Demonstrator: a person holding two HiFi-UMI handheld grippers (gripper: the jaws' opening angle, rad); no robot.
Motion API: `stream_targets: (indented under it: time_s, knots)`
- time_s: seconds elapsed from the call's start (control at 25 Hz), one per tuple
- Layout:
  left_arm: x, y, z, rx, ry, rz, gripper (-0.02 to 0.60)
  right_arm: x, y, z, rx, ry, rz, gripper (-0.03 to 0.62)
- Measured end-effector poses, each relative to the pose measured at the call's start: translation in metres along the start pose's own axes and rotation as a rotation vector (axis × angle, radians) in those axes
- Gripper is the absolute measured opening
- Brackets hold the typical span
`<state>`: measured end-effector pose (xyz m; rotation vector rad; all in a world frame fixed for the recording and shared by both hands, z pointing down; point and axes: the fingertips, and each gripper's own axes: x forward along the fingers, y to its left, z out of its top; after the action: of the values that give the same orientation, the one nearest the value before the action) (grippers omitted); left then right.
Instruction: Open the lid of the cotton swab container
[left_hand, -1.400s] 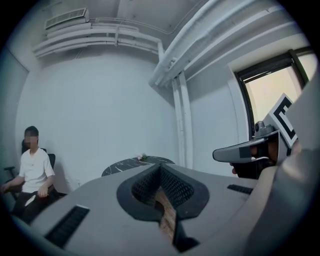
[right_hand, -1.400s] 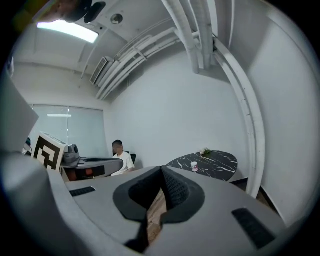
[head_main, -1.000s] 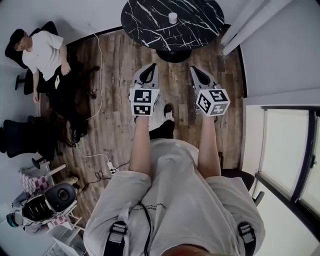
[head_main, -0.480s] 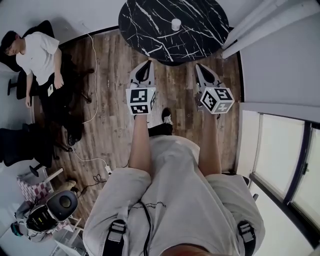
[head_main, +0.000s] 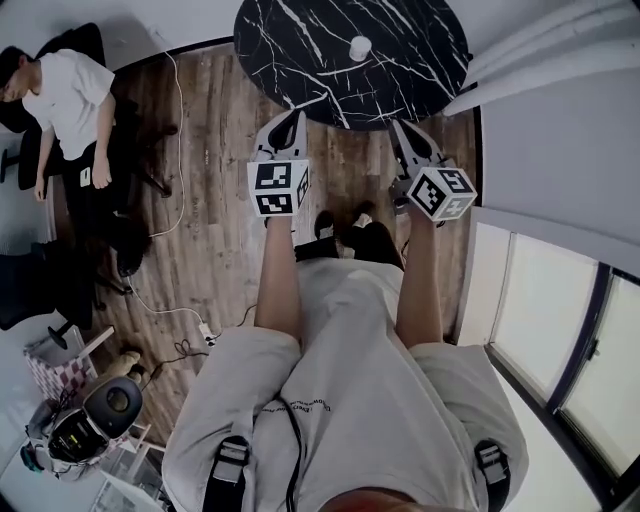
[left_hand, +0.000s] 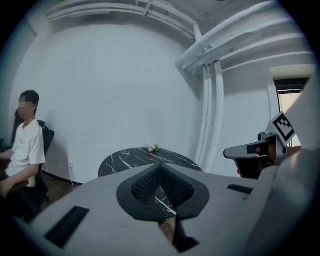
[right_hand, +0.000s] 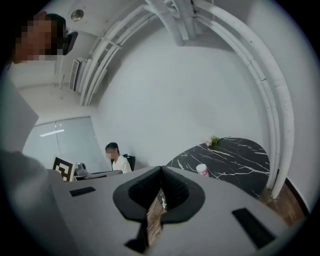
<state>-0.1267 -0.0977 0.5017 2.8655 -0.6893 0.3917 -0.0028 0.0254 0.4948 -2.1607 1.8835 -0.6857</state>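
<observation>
White tee on the seated person, far left, away from the work. Wood-plank floor with a white cable trailing over it. In the lower left corner there's black-and-yellow gear; can't tell what it is.

Left tongs: jaws pressed fully together with nothing between them, and the left gripper view agrees. They're held out on a bare forearm with the left marker cube on top. In the head view the tips line up with the near rim of the surface.

The surface is round, black marble with white veins. The cotton swab container stands upright roughly mid-surface. It's a small white cylinder, and the right gripper view shows a pinkish label. The lid looks on, but it's too small to be sure. It sits well apart from both tongs and nothing touches it. Small flowers lie at the far edge by the wall.

Right tongs: also pinched together and empty. They're level with the left pair, tips at the same near rim, with the right marker cube on top.

White pipes run up the wall just right of the surface. Window far right.
</observation>
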Motion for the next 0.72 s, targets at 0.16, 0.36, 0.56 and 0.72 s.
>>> stream_targets:
  time_s: [0.16,0.36,0.56,0.72]
  knots:
    - [0.023,0.013,-0.004,-0.012,0.026,0.008,0.02,0.026,-0.016,0.002,0.006,0.037,0.056,0.032]
    - [0.047,0.029,0.019,-0.023,-0.017,0.019,0.02,0.065,-0.051,0.029,0.036,0.019,0.079,0.032]
    - [0.09,0.033,0.045,-0.058,-0.058,0.002,0.02,0.107,-0.087,0.074,0.072,-0.068,0.113,0.032]
    - [0.132,0.03,0.058,-0.044,-0.054,0.017,0.02,0.146,-0.127,0.095,0.052,-0.053,0.118,0.034]
